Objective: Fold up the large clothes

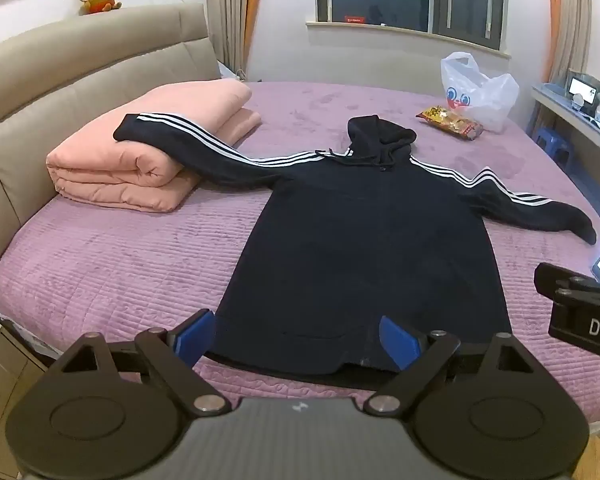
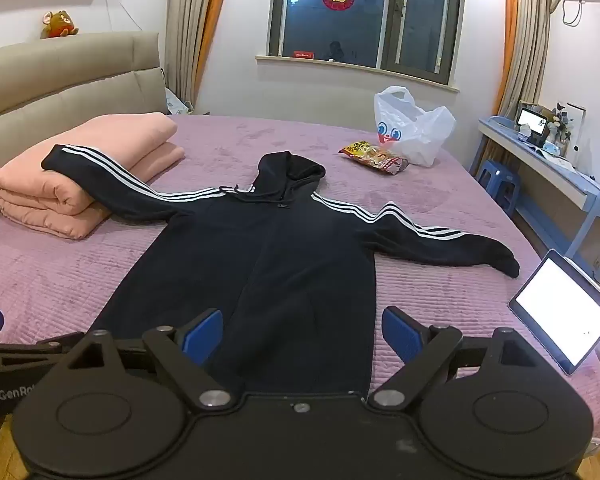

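The black hoodie (image 1: pixel 360 248) lies flat on the bed (image 1: pixel 112 264), its hem just ahead of both tools. The left gripper (image 1: pixel 298 334) and right gripper (image 2: pixel 302 334) hold their jaws spread apart, gripping nothing.

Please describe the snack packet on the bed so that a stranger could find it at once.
On the purple quilted bed, look beyond the hood of the black hooded jacket with white stripes, towards the window. There lies a flat yellow and red snack packet, beside the white plastic bag with cartoon eyes.
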Motion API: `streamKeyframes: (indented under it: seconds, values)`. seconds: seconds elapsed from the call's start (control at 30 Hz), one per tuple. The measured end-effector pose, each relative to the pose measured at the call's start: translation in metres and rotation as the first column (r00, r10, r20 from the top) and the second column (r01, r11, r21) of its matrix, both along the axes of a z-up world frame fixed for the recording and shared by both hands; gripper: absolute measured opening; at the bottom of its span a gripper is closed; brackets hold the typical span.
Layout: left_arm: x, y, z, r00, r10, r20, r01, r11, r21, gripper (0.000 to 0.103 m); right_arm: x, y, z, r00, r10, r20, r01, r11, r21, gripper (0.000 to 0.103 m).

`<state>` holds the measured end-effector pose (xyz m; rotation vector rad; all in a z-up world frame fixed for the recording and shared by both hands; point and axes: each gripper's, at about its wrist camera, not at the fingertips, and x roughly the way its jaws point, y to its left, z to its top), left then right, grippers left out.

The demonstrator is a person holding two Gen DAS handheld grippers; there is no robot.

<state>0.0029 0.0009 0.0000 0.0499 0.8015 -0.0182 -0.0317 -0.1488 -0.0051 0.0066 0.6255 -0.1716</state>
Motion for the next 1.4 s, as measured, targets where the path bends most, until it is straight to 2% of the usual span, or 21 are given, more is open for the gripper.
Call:
streamKeyframes:
  seconds: [0.1,0.13,0.3,0.4,0.67,0.87,1.4]
  values:
    - [-0.004,-0.002,0.002,0.999,-0.006,0.047,0.006,1.000,0.000,0.091,-0.001,0.000,0.001,1.000,0.001,0.000,-0.001,1.000,0.000,0.103]
    - [-0.011,0.005,0.005,0.997,-0.008,0.077,0.010,1.000,-0.029,0.090,-0.001,0.000,0.001,1.000,0.000,0.000,0.000,1.000,-0.001,0.103]
    - [-0.019,-0.007,0.004,0.995,-0.006,0.099,0.006,1.000,0.003,0.090,-0.004,-0.001,0.002,1.000,0.004,0.004,-0.004,1.000,0.005,0.103]
    - [-0.016,-0.002,0.007,0.996,-0.004,0.094,0.006,1.000,-0.021,0.090,-0.003,0.001,0.004,1.000,0.009,0.005,-0.009,1.000,0.001,0.103]
    - [-0.023,0.000,0.008,0.991,0.010,0.131,-0.007,1.000,-0.024,0.088,-0.009,0.000,0.006,1.000,0.018,-0.003,-0.018,1.000,0.017,0.103]
    - [-0.023,0.005,0.008,0.992,0.015,0.127,-0.011,0.999,-0.034,0.087,-0.006,0.001,0.005,1.000,0.007,-0.019,-0.008,1.000,-0.009,0.103]
    - [-0.022,0.006,0.002,0.993,0.004,0.114,0.000,0.999,-0.036,0.088,-0.007,-0.002,-0.001,1.000,0.012,-0.029,-0.011,1.000,0.018,0.103]
